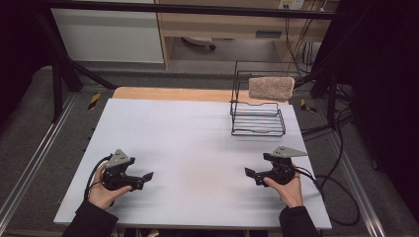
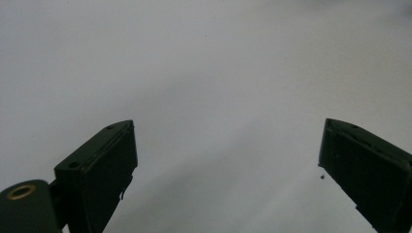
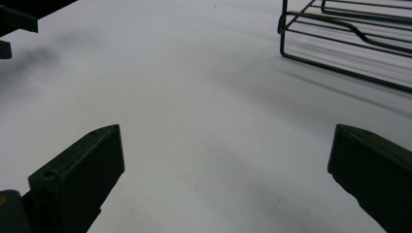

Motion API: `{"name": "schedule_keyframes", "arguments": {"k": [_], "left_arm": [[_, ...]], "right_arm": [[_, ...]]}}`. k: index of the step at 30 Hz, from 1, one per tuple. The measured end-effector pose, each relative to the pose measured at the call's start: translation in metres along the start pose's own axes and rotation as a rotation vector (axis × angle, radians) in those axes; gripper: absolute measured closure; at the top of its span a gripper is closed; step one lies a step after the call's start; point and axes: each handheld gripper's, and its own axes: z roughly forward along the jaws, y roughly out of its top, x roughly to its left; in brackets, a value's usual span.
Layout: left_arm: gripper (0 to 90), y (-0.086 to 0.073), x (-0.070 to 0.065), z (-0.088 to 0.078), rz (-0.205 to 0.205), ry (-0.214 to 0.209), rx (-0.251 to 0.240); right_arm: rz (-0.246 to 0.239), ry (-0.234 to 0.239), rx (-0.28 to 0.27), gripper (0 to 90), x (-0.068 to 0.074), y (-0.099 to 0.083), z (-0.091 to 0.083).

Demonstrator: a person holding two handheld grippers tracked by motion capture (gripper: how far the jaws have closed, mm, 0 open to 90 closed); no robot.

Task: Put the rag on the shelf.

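White table [image 1: 197, 143] — rack [image 1: 257, 118] lengthwise, front leftward.

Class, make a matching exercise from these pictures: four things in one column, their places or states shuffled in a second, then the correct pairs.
1. towel
2. wire rack
3. left gripper
4. right gripper

A. near the table's left front, jaws open
B. stands at the table's far right
C. draped over the rack's top
D. near the table's right front, jaws open

Pairs: 1-C, 2-B, 3-A, 4-D
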Motion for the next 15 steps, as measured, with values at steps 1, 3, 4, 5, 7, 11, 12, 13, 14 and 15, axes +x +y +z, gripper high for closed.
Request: {"name": "schedule_keyframes", "arguments": {"k": [1,3,4,5,7,11,12,13,14,15], "left_arm": [[6.6,-0.002,0.0,-0.001,0.0,0.002,0.001],[6.6,-0.005,0.002,-0.002,0.007,0.005,0.006],[6.6,-0.007,0.002,-0.002,0.003,0.007,0.004],[6.6,-0.008,0.002,-0.003,0.004,0.008,0.005],[6.6,-0.01,0.003,-0.004,0.004,0.01,0.005],[6.6,-0.012,0.004,-0.007,0.002,0.013,0.001],[6.6,-0.013,0.004,-0.007,-0.001,0.012,0.0],[6.6,-0.014,0.004,-0.007,-0.003,0.013,0.0],[6.6,-0.014,0.005,-0.007,-0.003,0.011,0.004],[6.6,-0.015,0.005,-0.008,-0.003,0.01,0.007]], "right_arm": [[-0.001,0.002,0.004,0.5,-0.001,-0.002,0.0],[0.004,0.013,0.011,0.4,-0.002,-0.007,-0.001],[-0.002,0.013,0.014,0.4,-0.004,-0.01,-0.002],[0.001,0.012,0.022,0.5,-0.005,-0.013,-0.003],[0.0,0.013,0.031,0.5,-0.006,-0.017,-0.005],[-0.001,0.026,0.031,0.4,-0.009,-0.025,-0.01],[0.0,0.025,0.033,0.4,-0.009,-0.026,-0.011],[-0.005,0.029,0.03,0.4,-0.01,-0.027,-0.012],[-0.004,0.029,0.027,0.4,-0.01,-0.028,-0.013],[-0.003,0.028,0.026,0.4,-0.011,-0.029,-0.013]]}}
